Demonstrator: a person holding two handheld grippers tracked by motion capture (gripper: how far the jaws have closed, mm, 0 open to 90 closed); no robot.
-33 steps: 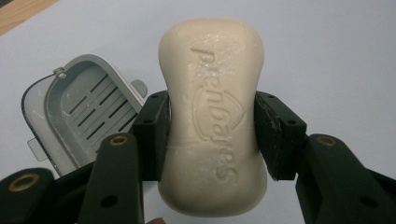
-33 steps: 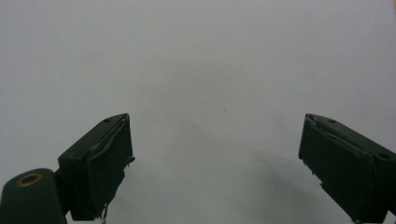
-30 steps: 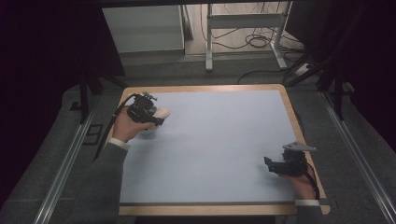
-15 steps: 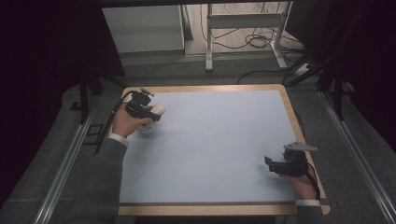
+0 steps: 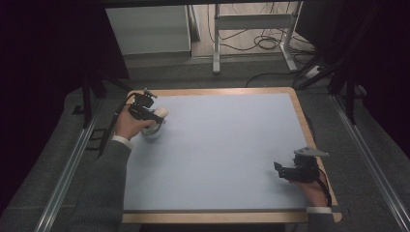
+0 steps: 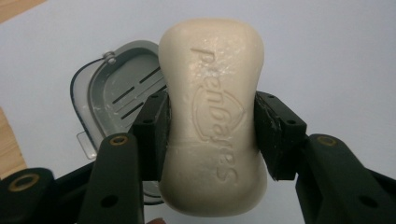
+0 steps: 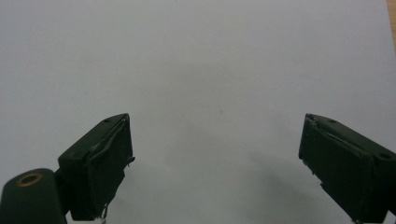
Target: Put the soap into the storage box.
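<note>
I see the cream soap bar [image 6: 212, 121] clamped across its middle between my left gripper's [image 6: 212, 135] jaws, held above a grey slotted soap dish [image 6: 119, 88] that sits on the pale blue mat [image 5: 222, 150] near its far left corner. The mat covers a wood-edged table [image 5: 297, 104]; beyond it lie dark floor, a metal frame [image 5: 251, 21] and loose cables [image 5: 261, 43]. My right gripper [image 7: 215, 163] rests near the table's near right edge, jaws spread wide with nothing but bare mat between them.
</note>
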